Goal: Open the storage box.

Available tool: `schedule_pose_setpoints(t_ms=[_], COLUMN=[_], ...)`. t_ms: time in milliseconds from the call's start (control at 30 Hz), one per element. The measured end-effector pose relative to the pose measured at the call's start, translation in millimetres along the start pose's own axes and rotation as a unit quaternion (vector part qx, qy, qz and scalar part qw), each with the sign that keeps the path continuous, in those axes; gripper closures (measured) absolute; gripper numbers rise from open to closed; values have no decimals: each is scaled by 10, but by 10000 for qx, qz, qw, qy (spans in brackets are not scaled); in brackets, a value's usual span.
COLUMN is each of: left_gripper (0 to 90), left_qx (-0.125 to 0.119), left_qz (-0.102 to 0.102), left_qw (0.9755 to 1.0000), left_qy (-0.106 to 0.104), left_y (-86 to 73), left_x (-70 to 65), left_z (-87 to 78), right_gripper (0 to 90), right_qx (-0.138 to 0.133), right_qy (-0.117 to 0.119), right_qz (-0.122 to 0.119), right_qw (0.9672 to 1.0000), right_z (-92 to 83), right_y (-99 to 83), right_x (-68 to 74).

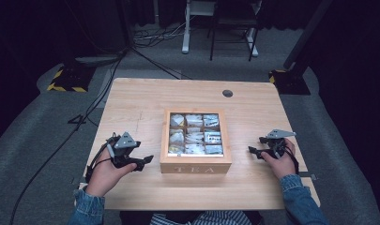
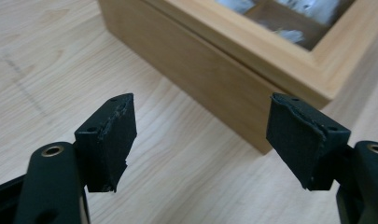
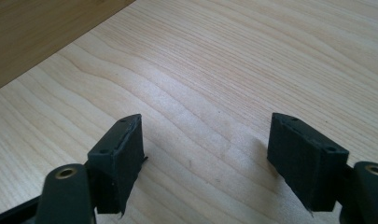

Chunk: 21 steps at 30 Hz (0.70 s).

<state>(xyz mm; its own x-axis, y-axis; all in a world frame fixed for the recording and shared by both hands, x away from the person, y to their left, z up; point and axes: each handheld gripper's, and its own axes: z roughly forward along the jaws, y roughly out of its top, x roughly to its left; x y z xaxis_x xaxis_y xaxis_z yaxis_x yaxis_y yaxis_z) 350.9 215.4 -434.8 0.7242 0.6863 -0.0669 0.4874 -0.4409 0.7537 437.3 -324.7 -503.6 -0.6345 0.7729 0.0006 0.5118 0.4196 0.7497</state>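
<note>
While the tea box (image 1: 195,140) sits closed at the table's (image 1: 131,101) centre, 2 grippers flank it: the left gripper (image 1: 148,160), jaws spread and empty, angles toward its near-left corner, apparently to open the lid; the right gripper (image 1: 251,150) rests spread, empty.

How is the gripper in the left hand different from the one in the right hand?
The left gripper sits right beside the wooden tea box, with a corner of the box ahead of its fingers; the right gripper is farther from the box, over bare table. The left gripper's grey plate looks bigger and tilted; the right's looks flatter. Both point toward the box, stand open, and hold nothing.
</note>
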Motion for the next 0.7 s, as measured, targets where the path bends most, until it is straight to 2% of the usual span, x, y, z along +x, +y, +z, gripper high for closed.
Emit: schedule_pose_setpoints(t_ms=[167, 233, 267, 300, 500, 700], left_gripper=[251, 249, 249, 247, 240, 227], left_qx=[-51, -57, -75, -41, -42, 2], left_qz=[89, 144, 109, 163, 156, 212], left_qw=[9995, 9993, 9990, 9984, 9970, 9959], left_qy=[-310, -342, -436, -535, -761, -874], left_y=[59, 66, 68, 77, 90, 89], left_x=[-114, -126, -146, -171, -230, -282], left_z=[21, 33, 51, 71, 117, 202], right_gripper=[273, 273, 273, 273, 273, 274], right_qx=[0, 0, 0, 0, 0, 0], right_qy=[0, 0, 0, 1, 2, 1], right_qz=[1, 2, -2, 2, 3, 2], right_qw=[10000, 10000, 10000, 10000, 10000, 10000], right_z=[0, 0, 0, 0, 0, 0], right_y=[0, 0, 0, 0, 0, 0], right_x=[0, 0, 0, 0, 0, 0])
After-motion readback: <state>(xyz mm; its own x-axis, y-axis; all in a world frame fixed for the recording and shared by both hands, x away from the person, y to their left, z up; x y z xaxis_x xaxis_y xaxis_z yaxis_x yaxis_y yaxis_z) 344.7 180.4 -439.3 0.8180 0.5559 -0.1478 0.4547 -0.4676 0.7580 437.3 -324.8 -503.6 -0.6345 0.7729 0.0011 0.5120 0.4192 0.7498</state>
